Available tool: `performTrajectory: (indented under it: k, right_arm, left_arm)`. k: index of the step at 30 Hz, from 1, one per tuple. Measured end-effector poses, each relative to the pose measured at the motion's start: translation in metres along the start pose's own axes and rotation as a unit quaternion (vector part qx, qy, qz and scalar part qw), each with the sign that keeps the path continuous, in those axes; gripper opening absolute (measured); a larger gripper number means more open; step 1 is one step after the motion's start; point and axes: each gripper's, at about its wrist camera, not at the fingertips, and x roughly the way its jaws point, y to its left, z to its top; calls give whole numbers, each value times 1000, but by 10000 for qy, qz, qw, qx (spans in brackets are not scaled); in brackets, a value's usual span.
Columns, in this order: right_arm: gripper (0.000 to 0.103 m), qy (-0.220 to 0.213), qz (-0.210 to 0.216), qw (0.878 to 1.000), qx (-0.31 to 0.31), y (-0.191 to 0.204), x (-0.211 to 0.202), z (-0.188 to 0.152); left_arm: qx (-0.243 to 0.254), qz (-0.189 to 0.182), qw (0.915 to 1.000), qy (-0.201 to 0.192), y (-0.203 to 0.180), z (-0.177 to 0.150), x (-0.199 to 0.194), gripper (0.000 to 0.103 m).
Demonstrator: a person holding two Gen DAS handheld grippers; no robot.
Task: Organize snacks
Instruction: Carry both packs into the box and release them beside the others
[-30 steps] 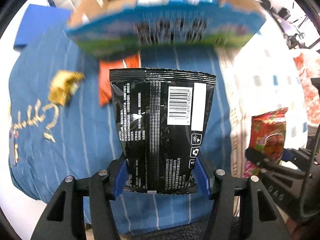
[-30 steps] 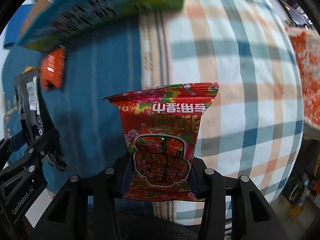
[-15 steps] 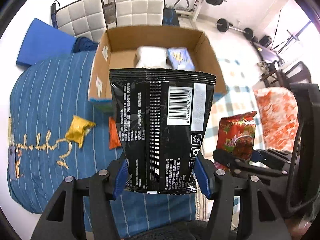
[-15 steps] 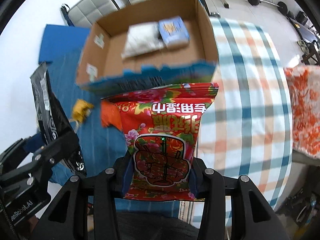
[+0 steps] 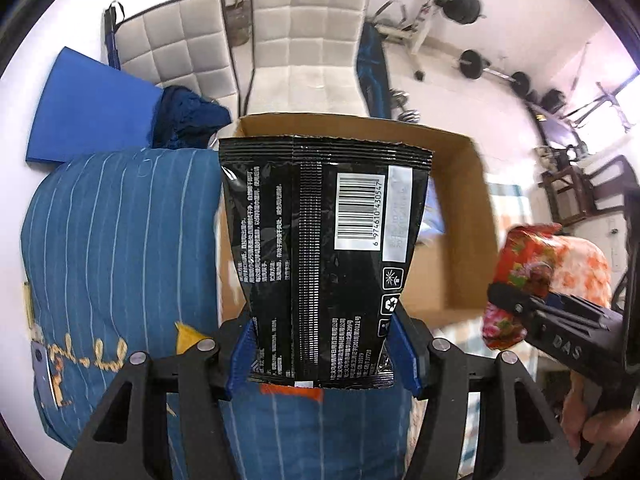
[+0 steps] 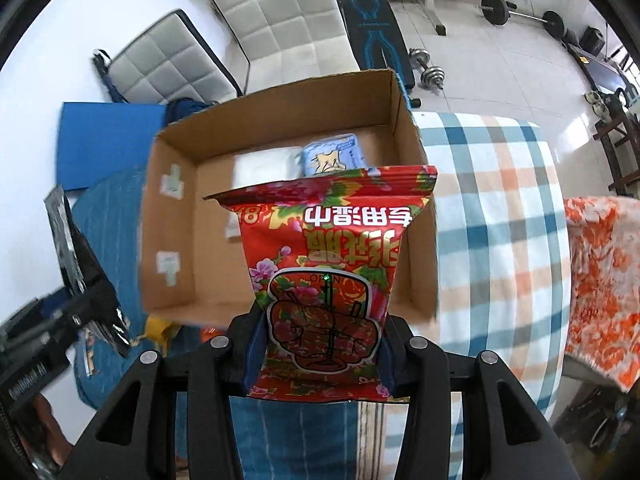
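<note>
The left hand-held gripper (image 5: pixel 322 354) is clenched on the lower end of a black snack bag (image 5: pixel 324 248), which stands upright between its blue pads with the barcode side facing the camera. The bag is held up in front of an open cardboard box (image 5: pixel 464 216) that rests on a blue striped cloth (image 5: pixel 120 240). The right hand-held gripper (image 6: pixel 320 354) grasps a red flowered snack bag (image 6: pixel 328 272) by its lower end, its print upside down, held near the box's (image 6: pixel 176 216) near right side. Inside the box, at the far end, lie a white packet (image 6: pixel 266 164) and a pale blue packet (image 6: pixel 330 156), side by side. A yellow packet (image 6: pixel 158 328) lies on the blue cloth just beside the box's near left corner. To the right of the box is a checked cloth (image 6: pixel 496 216).
</note>
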Motion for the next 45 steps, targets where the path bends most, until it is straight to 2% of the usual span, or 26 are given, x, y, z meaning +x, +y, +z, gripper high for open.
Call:
performTrajectory:
  k: [4,9,15,21,25,31,34,38,42,45]
  right_arm:
    - [48,301,-214,9993,50,-4,46,26]
    - [48,641,-452,9969,-1,-5,97,41]
    - [48,945,-635,9934,-106,-1,135,50]
    - [48,1189,-690,9903,-196,3,157,50]
    - [49,1398,-753,9871,-228,2,173,49]
    - [50,1456,-774,9860,-232,0,182,51]
    - [56,1466,-857,9852,-247,-1,186,55]
    - [67,1340,-816,9874,-224,-5,176,55]
    - [70,1221,-689,9900,-145,-2,154,54]
    - [76,1076,-644,9920,-161,-3,138,49]
  left_arm:
    - [-119,140,9989,424,15,38,46,56]
    - [-146,385,9952,888,27,73,104,56]
    - [-85,504,9888,1400,31,91,157,56]
    - [108,679,9842,1634,25,98,183,57]
    - [200,651,9836,1670,20,102,189,58]
    - [28,508,9833,1745,27,108,187,59]
    - [-66,452,9837,1739,32,108,181,59]
    - [-191,338,9852,1667,34,107,169,59]
    - [-216,255,9883,1490,35,98,145,59]
    - [-239,184,9909,1309,36,90,125,67]
